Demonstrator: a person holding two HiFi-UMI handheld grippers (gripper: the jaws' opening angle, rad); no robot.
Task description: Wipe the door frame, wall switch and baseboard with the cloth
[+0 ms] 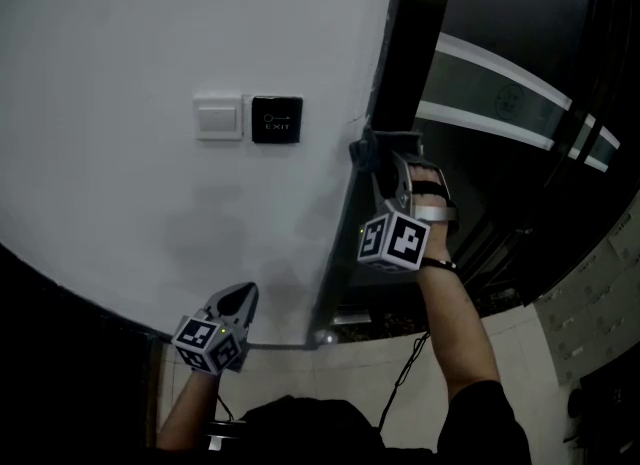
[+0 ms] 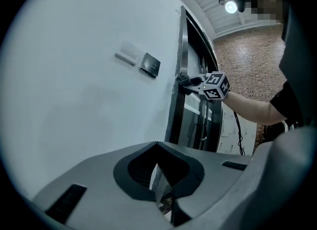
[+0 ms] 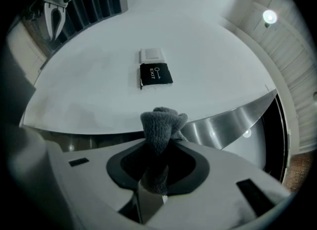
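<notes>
My right gripper (image 1: 368, 149) is shut on a grey cloth (image 3: 161, 122) and holds it against the wall-side edge of the dark metal door frame (image 1: 392, 83), about halfway up. The cloth (image 1: 360, 149) sticks out past the jaws. On the white wall, left of the frame, sit a white wall switch (image 1: 218, 117) and a black EXIT button (image 1: 276, 120). Both show in the right gripper view too, as the switch (image 3: 151, 55) and the button (image 3: 155, 74). My left gripper (image 1: 243, 298) hangs low by the wall's foot, shut and empty. A dark strip (image 1: 70, 293) runs along the wall's foot.
A dark glass door (image 1: 510, 73) with pale diagonal stripes fills the frame on the right. Pale floor tiles (image 1: 300, 373) lie below. A cable (image 1: 408, 368) hangs from the right gripper. A brick wall (image 2: 242, 61) and a ceiling lamp (image 2: 231, 7) lie beyond the door.
</notes>
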